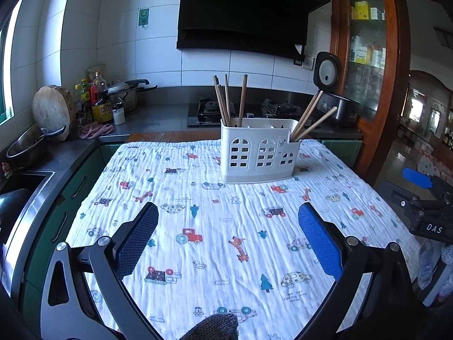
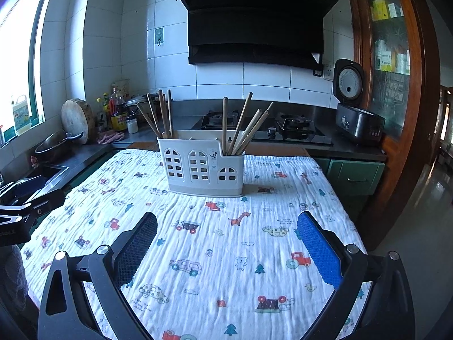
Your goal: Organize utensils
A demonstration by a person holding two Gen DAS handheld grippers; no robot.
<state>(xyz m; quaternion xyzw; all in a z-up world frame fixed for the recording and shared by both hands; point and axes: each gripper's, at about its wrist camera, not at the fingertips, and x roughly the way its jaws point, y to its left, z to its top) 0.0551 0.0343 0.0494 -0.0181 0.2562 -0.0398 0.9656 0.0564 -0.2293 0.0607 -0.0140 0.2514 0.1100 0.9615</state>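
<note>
A white plastic utensil holder with arched cut-outs stands at the far middle of the table. Several wooden chopsticks stick up from its left end, and more chopsticks lean out of its lower right compartment. My left gripper is open over the near part of the table, well short of the holder, with nothing between its blue pads. My right gripper is open too, and holds nothing. In the left wrist view the right gripper shows at the right edge.
A white cloth printed with cars and animals covers the table. Behind it runs a dark counter with a gas hob, a rice cooker, bottles and a pot. A sink lies at the left, a wooden cabinet at the right.
</note>
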